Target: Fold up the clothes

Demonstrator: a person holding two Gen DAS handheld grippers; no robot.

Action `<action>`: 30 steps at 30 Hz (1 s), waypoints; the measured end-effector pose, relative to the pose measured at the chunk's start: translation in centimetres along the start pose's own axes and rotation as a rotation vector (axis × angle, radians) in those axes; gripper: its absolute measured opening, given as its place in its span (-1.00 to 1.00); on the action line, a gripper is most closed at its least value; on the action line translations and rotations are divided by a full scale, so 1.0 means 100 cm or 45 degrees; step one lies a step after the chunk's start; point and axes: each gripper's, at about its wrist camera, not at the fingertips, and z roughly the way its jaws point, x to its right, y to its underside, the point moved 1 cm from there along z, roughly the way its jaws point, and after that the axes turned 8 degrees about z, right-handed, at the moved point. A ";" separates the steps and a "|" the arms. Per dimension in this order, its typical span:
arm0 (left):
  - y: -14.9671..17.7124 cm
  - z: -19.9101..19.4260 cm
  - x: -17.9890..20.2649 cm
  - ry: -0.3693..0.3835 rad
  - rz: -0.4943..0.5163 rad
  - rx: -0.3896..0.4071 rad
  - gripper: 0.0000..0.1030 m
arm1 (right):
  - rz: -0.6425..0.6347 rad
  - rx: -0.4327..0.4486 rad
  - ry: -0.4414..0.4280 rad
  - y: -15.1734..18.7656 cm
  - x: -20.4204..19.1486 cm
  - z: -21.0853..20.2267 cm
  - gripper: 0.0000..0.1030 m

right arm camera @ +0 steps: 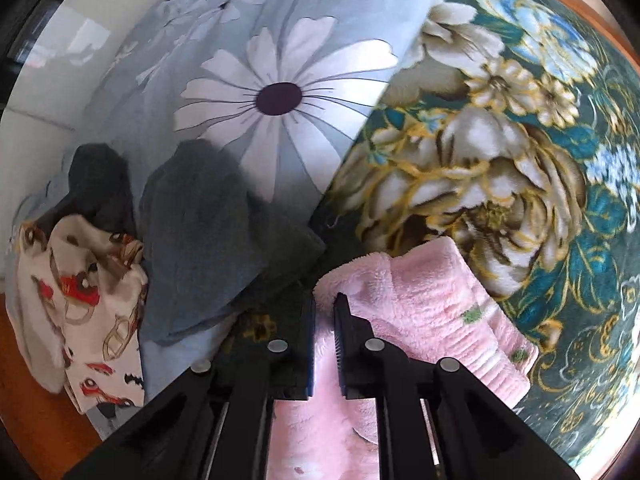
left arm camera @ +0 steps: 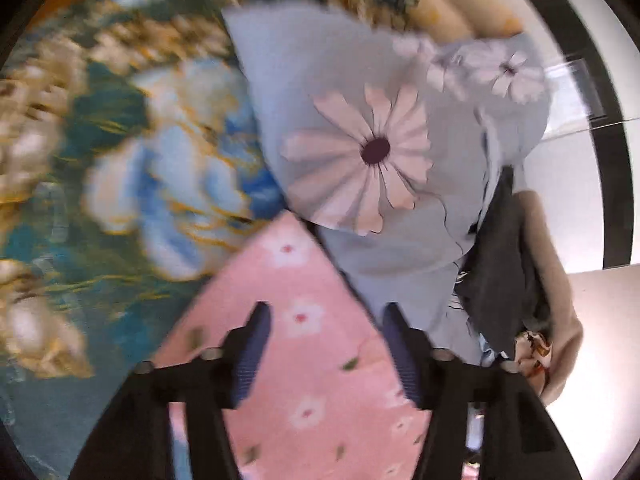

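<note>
We see a soft pink fleece garment printed with small white flowers and green leaves point(left arm camera: 304, 344) filling the lower middle of the left wrist view, its smooth printed face up and its edges running to a point toward the frame's centre. In the right wrist view the same pink fleece garment point(right arm camera: 424, 300) shows a fluffier, looped pile at lower centre, bunched into thick folds with a ribbed band along its lower right edge. It lies on a teal plush blanket with large cream, gold and blue blossoms point(right arm camera: 520, 152), which fills the right half of that view and the left half of the left wrist view point(left arm camera: 100, 168).

Our left gripper point(left arm camera: 326, 344) hangs over the pink fabric with its blue-padded fingers point(left arm camera: 252, 356) spread wide; we see no cloth pinched between them. Our right gripper point(right arm camera: 324, 340) has its fingers only a narrow gap apart, with pink fleece showing in the slot; we cannot tell whether the pads press on it.

Beside the pink garment, toward the upper middle of both views, lies a pale blue sheet with big white daisies point(right arm camera: 280, 96). At lower left of the right wrist view sit a crumpled dark grey garment point(right arm camera: 224, 240) and a cream cloth printed with red cars point(right arm camera: 84, 296).
</note>
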 end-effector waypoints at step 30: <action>0.050 -0.080 -0.013 0.105 0.020 0.237 -0.75 | 0.032 -0.151 -0.147 0.215 0.075 -0.068 0.12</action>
